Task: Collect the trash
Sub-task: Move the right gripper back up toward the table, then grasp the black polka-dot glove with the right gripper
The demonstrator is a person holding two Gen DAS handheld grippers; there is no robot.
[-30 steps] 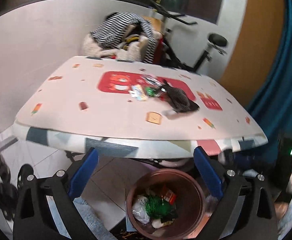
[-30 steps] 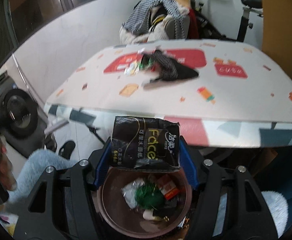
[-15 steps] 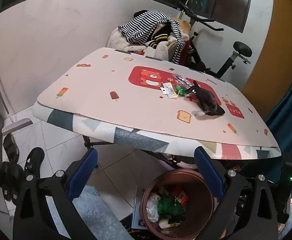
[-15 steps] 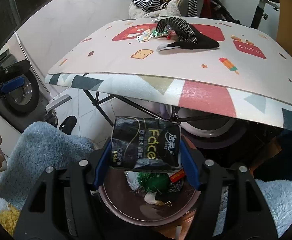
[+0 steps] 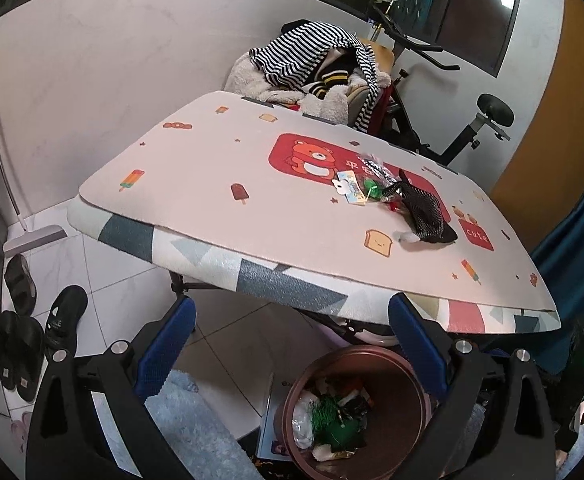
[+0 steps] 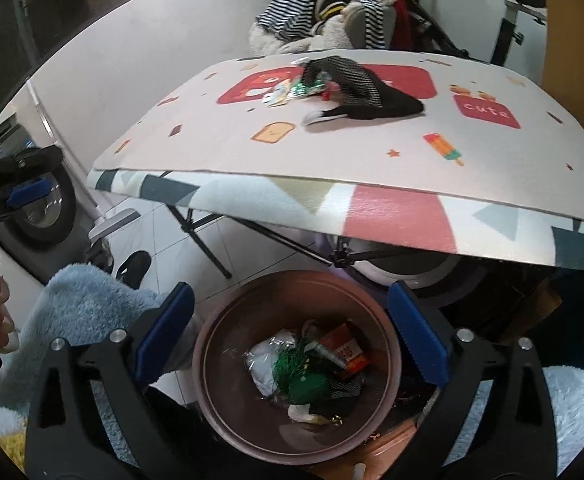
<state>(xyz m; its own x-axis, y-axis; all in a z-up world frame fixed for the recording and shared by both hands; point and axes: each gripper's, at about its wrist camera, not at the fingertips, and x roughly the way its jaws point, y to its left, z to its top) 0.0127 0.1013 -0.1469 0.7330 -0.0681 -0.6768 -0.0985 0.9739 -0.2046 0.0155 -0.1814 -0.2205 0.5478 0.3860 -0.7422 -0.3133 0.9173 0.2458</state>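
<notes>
A brown round trash bin [image 6: 227, 320] stands on the floor under the table's front edge, holding wrappers, green tinsel and an orange packet; it also shows in the left wrist view [image 5: 416, 384]. My right gripper [image 6: 289, 334] is open and empty right above the bin. My left gripper [image 5: 289, 346] is open and empty, above the floor to the bin's left. On the table [image 5: 219, 184] lie a black mesh wrapper [image 5: 424, 210] [image 6: 366, 88], a small pile of colourful wrappers [image 5: 358, 186] [image 6: 292, 90] and a white scrap [image 5: 406, 236].
The folding table has black legs [image 6: 207, 240] beside the bin. Blue fluffy fabric [image 6: 79, 304] lies to the left. Shoes [image 5: 63, 316] sit on the tiled floor at left. A chair with striped clothes [image 5: 312, 64] and an exercise bike [image 5: 452, 112] stand behind the table.
My right gripper opened and the black packet it held is gone from its jaws. The left gripper drew back and left from the table.
</notes>
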